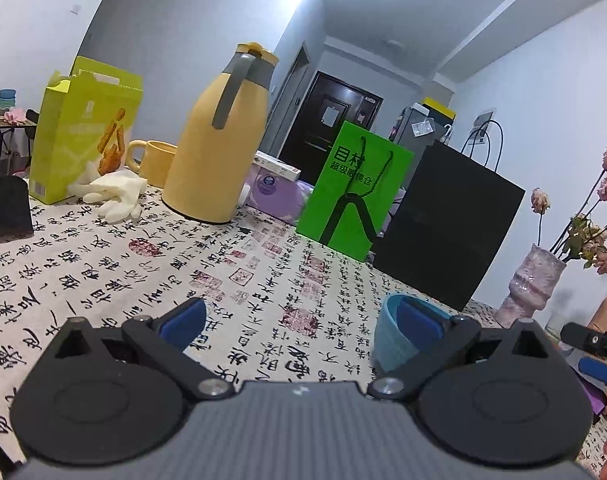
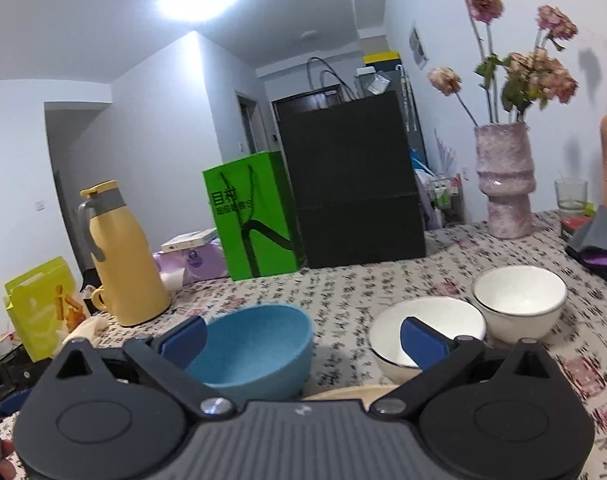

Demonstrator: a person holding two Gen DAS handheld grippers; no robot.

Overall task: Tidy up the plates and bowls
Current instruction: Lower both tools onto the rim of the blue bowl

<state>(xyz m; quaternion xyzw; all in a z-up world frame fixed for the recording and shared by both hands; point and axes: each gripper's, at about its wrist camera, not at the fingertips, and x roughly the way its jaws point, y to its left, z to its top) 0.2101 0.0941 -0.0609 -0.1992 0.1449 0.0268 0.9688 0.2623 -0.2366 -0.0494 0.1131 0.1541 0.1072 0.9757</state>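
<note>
In the right wrist view a blue bowl (image 2: pixel 255 348) sits on the patterned tablecloth (image 2: pixel 343 292), with two white bowls to its right: a near one (image 2: pixel 419 320) and a farther one (image 2: pixel 519 300). A pale plate rim (image 2: pixel 343 394) shows just ahead of the gripper body. My right gripper (image 2: pixel 303 336) is open and empty, its left finger by the blue bowl and its right finger over the near white bowl. In the left wrist view my left gripper (image 1: pixel 299 324) is open and empty, with the blue bowl (image 1: pixel 391 340) at its right finger.
A yellow thermos jug (image 1: pixel 219 140), yellow mug (image 1: pixel 155 162), lime snack box (image 1: pixel 83 128) and white gloves (image 1: pixel 115 192) stand at the back left. A green bag (image 1: pixel 355 188) and black bag (image 1: pixel 447 224) stand behind. A pink vase of dried flowers (image 2: pixel 503 184) and a glass (image 2: pixel 570 198) are at the right.
</note>
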